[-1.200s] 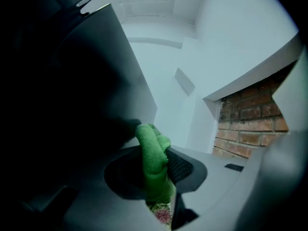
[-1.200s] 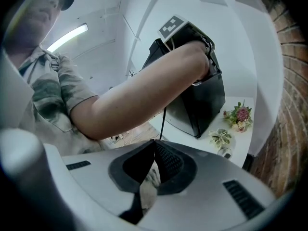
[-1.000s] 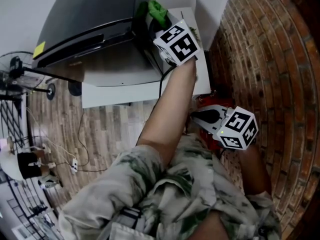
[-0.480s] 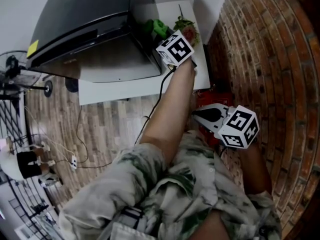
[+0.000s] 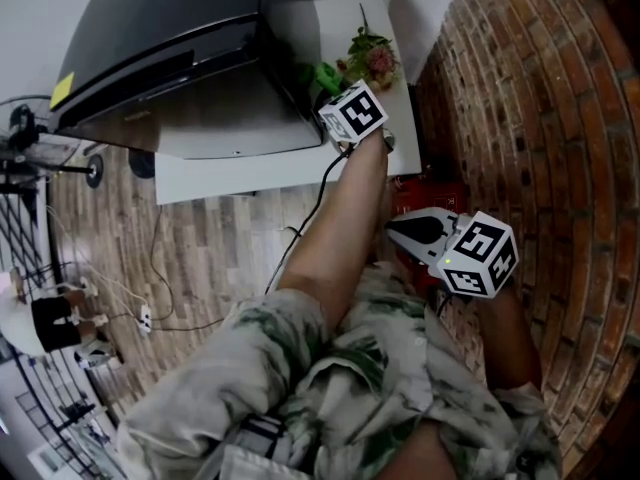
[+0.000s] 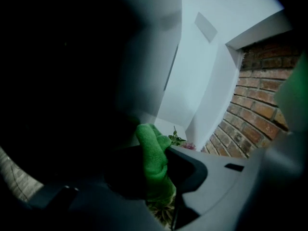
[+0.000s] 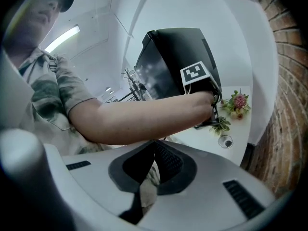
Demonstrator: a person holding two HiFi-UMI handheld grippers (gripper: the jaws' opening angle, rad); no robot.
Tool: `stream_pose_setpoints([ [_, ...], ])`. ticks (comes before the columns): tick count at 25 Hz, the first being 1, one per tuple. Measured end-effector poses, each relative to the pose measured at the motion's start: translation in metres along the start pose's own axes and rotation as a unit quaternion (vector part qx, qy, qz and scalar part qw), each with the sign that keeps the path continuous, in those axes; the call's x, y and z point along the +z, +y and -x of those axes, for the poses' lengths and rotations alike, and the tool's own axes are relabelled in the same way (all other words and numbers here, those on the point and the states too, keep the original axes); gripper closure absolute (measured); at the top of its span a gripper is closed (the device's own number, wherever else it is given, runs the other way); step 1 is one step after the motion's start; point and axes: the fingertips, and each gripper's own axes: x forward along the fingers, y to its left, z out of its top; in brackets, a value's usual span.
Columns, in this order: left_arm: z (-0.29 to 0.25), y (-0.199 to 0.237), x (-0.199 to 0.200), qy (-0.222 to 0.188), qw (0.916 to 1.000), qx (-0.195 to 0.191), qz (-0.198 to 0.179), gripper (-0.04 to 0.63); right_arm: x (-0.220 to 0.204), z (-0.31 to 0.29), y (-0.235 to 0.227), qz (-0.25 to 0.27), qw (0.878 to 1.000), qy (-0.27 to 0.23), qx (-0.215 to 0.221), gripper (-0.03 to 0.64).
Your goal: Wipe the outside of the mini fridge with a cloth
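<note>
- One black, glossy mini fridge (image 5: pixel 170 38) fills the tabletop's (image 5: pixel 230 178) left part.
- One bunched green cloth (image 6: pixel 153 153) sits at the fridge's right side.
- Left gripper (image 6: pixel 156 186): fingers clamped on the cloth.
- Right gripper (image 7: pixel 154 146): fingers together, empty, off the near right corner.

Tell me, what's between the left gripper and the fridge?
A green cloth, clamped in the left gripper's jaws by the fridge; the left gripper view shows it.

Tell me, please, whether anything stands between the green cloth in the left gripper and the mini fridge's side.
Nothing visible does. The left gripper is shut on the green cloth, which sits right beside the black mini fridge's side wall. The flowers lie on the far side, away from that gap.
</note>
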Motion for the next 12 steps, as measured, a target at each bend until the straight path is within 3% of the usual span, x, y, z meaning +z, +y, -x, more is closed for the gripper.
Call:
stream_pose_setpoints([
  [6, 0.028, -0.026, 0.034, -0.052, 0.9974, -0.035, -0.036, 0.476, 0.000, -0.006, 0.000, 0.008, 1.000, 0.003, 0.008, 0.594],
  [12, 0.071, -0.038, 0.095, -0.121, 0.9892, -0.061, -0.057, 0.476, 0.003, -0.014, 0.008, 0.018, 1.000, 0.004, 0.011, 0.594],
])
